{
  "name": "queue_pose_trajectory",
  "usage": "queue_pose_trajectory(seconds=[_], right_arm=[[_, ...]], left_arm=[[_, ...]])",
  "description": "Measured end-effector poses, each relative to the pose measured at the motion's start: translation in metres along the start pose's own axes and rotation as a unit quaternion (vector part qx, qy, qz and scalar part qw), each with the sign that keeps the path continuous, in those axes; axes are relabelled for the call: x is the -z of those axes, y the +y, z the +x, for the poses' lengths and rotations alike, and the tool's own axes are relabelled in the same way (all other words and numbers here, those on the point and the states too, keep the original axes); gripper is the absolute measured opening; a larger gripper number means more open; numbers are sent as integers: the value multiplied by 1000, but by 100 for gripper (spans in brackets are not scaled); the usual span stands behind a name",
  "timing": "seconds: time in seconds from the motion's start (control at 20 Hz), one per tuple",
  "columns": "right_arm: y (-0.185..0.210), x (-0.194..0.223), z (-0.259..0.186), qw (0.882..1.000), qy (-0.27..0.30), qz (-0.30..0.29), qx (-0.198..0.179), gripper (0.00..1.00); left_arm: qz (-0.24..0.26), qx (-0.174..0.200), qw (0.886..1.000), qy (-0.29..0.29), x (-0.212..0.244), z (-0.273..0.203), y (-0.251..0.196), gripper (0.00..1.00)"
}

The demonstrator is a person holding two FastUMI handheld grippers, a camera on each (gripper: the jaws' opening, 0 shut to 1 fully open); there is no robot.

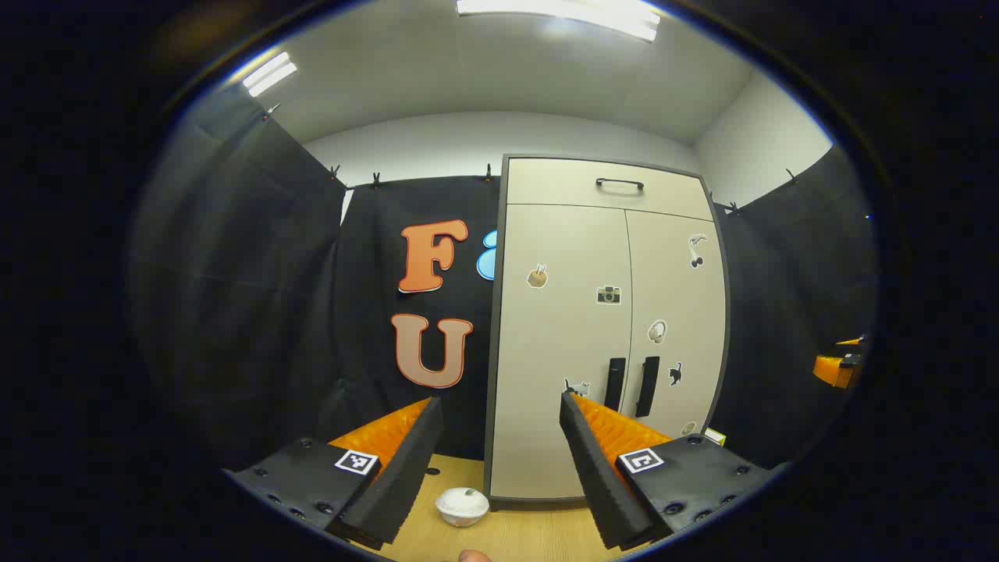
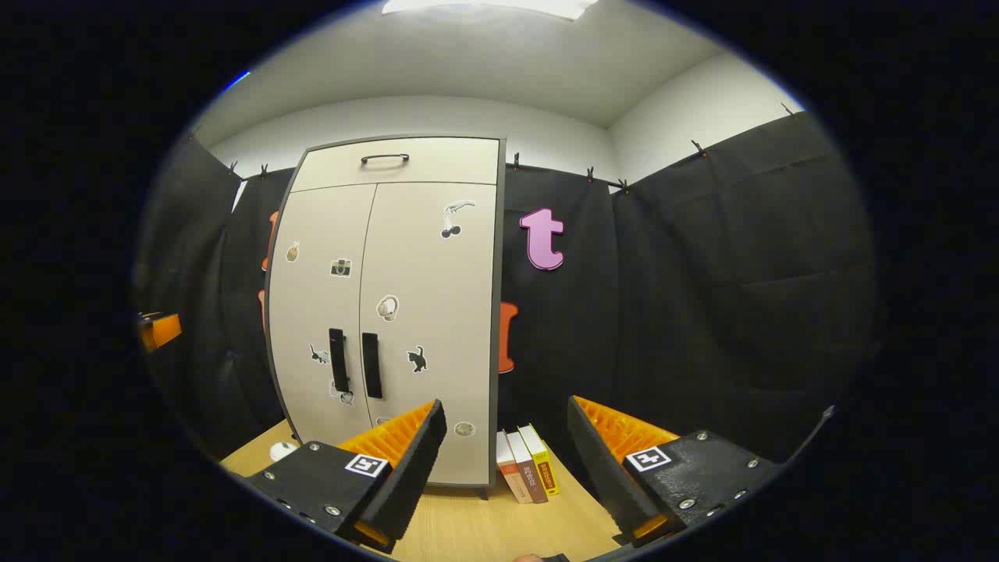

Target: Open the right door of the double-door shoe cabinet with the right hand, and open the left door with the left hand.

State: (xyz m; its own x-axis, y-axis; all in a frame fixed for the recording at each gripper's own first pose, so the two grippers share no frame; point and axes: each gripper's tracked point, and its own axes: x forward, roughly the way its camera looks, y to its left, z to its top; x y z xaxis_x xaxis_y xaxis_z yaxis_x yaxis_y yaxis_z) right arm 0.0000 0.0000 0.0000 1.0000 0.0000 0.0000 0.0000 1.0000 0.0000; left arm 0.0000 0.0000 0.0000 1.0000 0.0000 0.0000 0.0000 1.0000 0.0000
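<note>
A beige double-door shoe cabinet (image 1: 601,328) (image 2: 390,312) stands upright ahead, both doors closed, stickers on the fronts. Two dark vertical handles sit side by side at the centre seam: the left door's handle (image 1: 614,384) (image 2: 337,360) and the right door's handle (image 1: 647,385) (image 2: 371,364). A drawer with a bar handle (image 1: 620,183) (image 2: 384,158) tops the cabinet. My left gripper (image 1: 499,453) is open, some way short of the doors, with nothing between its fingers. My right gripper (image 2: 507,457) is open too, held off to the right of the cabinet front. The other gripper shows at the far right edge (image 1: 839,367) and far left edge (image 2: 156,329).
A white lidded bowl (image 1: 462,506) (image 2: 283,450) lies on the wooden floor (image 1: 507,535) at the cabinet's left foot. Three books (image 2: 527,472) lean against the cabinet's right side. Black cloth walls close in on both sides.
</note>
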Motion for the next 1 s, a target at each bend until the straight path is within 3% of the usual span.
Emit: queue_pose_trajectory(seconds=[0.2, 0.25, 0.35, 1.0], right_arm=[[-7, -6, -2, 1000, -9, 7, 7, 95], [-8, -6, 0, 1000, -9, 8, 9, 100], [-8, -6, 0, 1000, -7, 14, 8, 95], [1, -2, 5, 1000, -7, 6, 6, 95]], left_arm=[[-3, 6, 1000, -2, -2, 2, -3, 96], [0, 5, 1000, -3, -3, 3, -2, 96], [2, 4, 1000, -6, -5, 3, -2, 96], [-1, 0, 1000, -1, -1, 1, 4, 96]])
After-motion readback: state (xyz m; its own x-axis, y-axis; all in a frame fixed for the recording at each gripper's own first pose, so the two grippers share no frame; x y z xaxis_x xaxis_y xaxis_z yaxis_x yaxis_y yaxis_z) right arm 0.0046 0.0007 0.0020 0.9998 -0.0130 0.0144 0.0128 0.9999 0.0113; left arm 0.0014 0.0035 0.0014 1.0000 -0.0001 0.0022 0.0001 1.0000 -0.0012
